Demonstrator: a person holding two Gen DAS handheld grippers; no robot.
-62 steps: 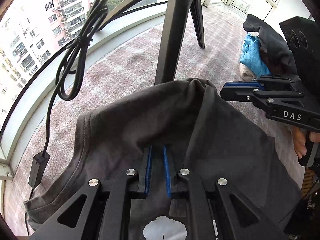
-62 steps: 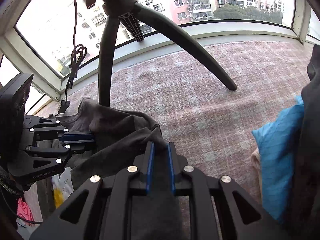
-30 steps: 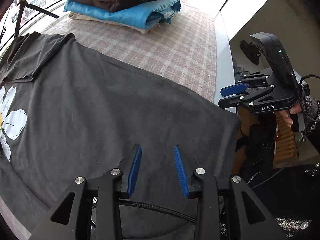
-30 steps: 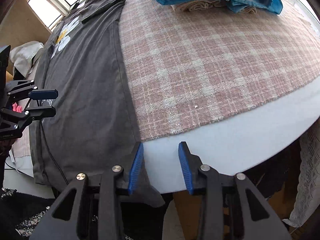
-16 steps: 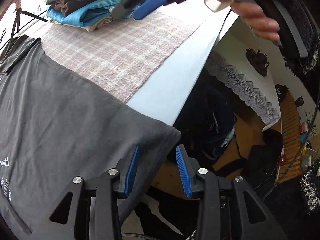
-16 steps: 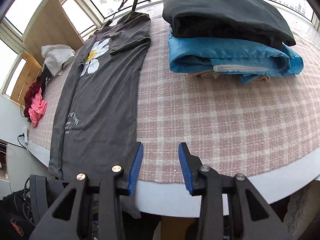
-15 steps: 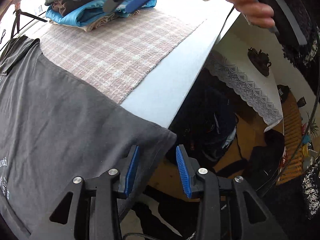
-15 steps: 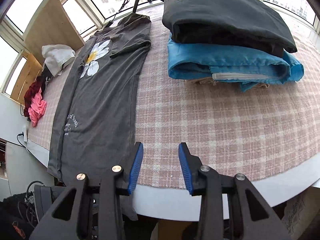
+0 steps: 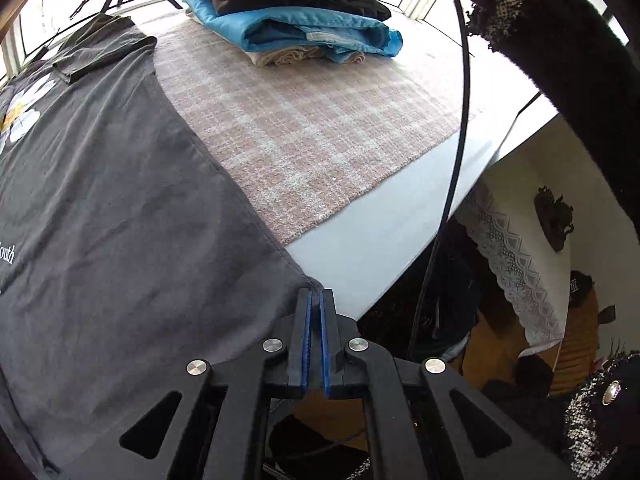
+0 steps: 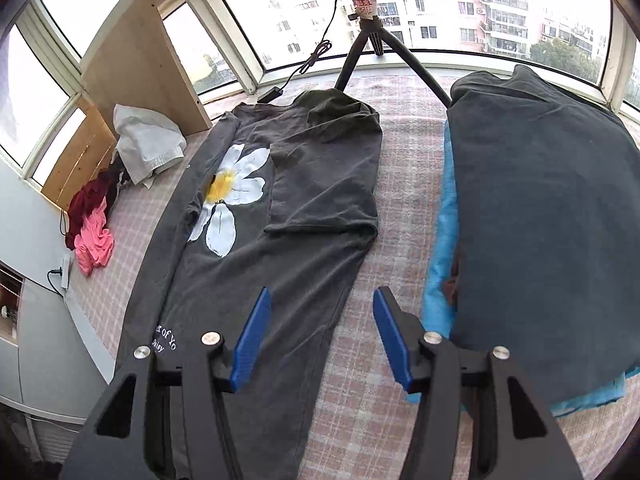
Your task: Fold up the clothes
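Open lane: we see bare plaid cloth (image 10: 404,216) between grey T-shirt (image 10: 304,216) and folded stack (image 10: 536,208).
Far-edge obstacle: we see tripod legs (image 10: 352,64).

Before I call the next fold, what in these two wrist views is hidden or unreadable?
- Left wrist view: whether the shut left gripper pinches the dark grey daisy T-shirt corner; the fingers cover it.
- Right wrist view: shirt hem, hidden by the open right gripper; the lettering is partly hidden.
- Right wrist view: what lies under the folded dark garment besides the folded blue cloth.
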